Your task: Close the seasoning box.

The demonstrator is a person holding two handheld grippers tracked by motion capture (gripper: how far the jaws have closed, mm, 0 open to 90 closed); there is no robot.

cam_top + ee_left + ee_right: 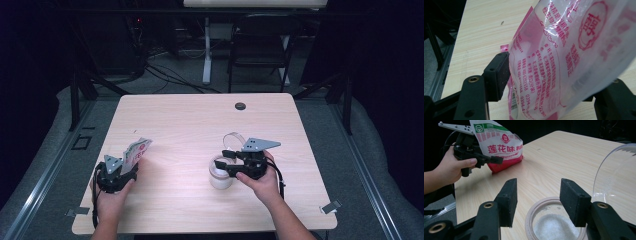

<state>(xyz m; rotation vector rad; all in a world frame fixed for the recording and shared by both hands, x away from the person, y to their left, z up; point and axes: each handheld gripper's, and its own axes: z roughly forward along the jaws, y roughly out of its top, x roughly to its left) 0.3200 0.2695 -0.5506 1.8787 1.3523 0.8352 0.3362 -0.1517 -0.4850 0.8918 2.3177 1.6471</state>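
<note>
left gripper view: pouch [574,62] between spread fingers [499,75], touching left one.

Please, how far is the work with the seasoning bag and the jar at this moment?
Done: the jar has its clear lid swung open and white grains inside. In hand: the bag stands between the wide left tongs; the open right tongs hover over the jar. Left: the lid is not yet closed; whether more needs pouring is unclear.
</note>
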